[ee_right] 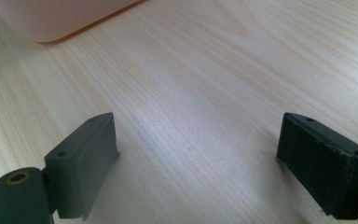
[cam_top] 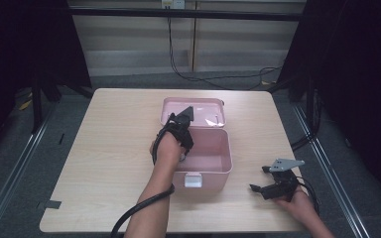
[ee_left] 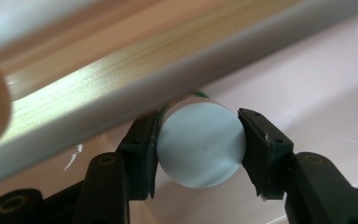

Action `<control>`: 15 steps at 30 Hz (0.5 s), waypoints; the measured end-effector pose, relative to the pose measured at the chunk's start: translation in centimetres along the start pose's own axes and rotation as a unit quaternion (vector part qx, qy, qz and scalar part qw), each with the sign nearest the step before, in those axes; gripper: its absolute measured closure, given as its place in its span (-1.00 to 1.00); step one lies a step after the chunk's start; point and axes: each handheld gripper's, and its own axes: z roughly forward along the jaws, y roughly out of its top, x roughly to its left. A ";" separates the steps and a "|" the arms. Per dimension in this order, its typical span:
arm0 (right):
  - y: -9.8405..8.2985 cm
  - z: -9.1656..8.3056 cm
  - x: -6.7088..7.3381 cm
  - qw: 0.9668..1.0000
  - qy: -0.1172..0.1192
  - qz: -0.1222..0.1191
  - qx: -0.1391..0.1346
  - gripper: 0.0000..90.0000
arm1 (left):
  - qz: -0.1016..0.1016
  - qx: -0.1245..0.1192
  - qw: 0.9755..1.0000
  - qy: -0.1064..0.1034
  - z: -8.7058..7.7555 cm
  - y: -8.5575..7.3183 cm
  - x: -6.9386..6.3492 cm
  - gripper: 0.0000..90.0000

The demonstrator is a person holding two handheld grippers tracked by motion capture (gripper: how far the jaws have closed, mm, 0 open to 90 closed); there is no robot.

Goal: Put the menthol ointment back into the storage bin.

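table (cam_top: pixel 119 148): matt pale wood | box (cam_top: pixel 213 171): glossy pink plastic

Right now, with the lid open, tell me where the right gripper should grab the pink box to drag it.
Grip the pink box's right wall at its open top rim, coming from the right gripper's side. That rim is thin, straight and exposed. The left gripper holds a white cylinder near the box's far left, so the right stays clear.
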 end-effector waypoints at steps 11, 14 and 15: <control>0.0 0.0 0.0 1.000 0.000 0.000 0.000 -0.74 | 0.000 -0.007 1.000 0.005 0.0 0.0 -0.1 0.03; 0.0 0.0 0.0 1.000 0.000 0.000 0.000 -0.74 | -0.001 -0.006 1.000 0.007 -0.1 0.0 0.0 -0.01; 0.0 0.0 0.0 1.000 0.000 0.000 0.000 -0.74 | -0.004 -0.004 1.000 0.007 -0.1 -0.1 0.0 -0.02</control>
